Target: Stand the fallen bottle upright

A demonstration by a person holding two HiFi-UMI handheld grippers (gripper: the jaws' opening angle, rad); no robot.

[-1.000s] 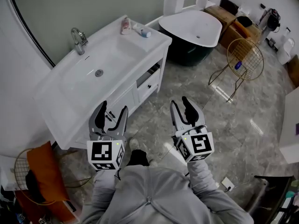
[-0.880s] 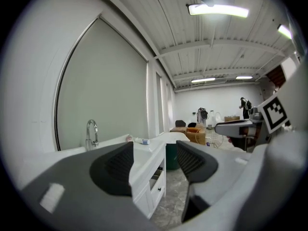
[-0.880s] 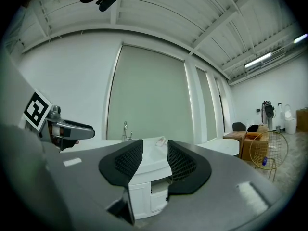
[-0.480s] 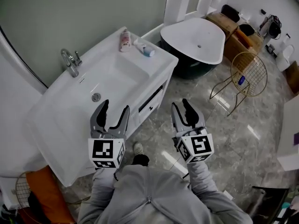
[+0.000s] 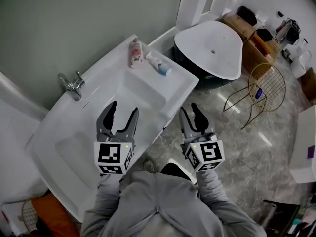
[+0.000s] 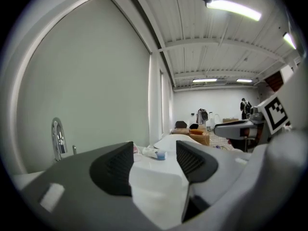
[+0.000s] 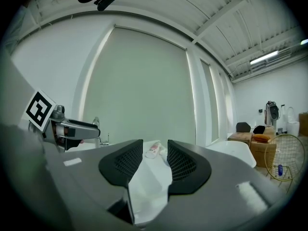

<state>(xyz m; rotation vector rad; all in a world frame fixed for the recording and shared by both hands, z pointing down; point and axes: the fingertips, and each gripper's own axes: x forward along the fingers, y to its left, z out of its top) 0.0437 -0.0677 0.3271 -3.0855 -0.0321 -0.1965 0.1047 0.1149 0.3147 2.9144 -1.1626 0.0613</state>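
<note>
Bright, even indoor light. Ceiling strip lights [image 6: 233, 9] overexposed in left gripper view. Soft glare streaks on marble floor [image 5: 264, 138]. White basin [image 5: 148, 95] nearly blown out, shadows faint. Heavy fisheye bend and black vignette corners in both gripper views. Close-up jaws soft, slightly out of focus. Head view sharp.

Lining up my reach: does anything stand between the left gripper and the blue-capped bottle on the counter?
Nothing visible does. Between the left gripper and the blue-capped bottle lies only the bare sink basin; the tap stands well to the left, and a pink-labelled bottle sits beside it.
</note>
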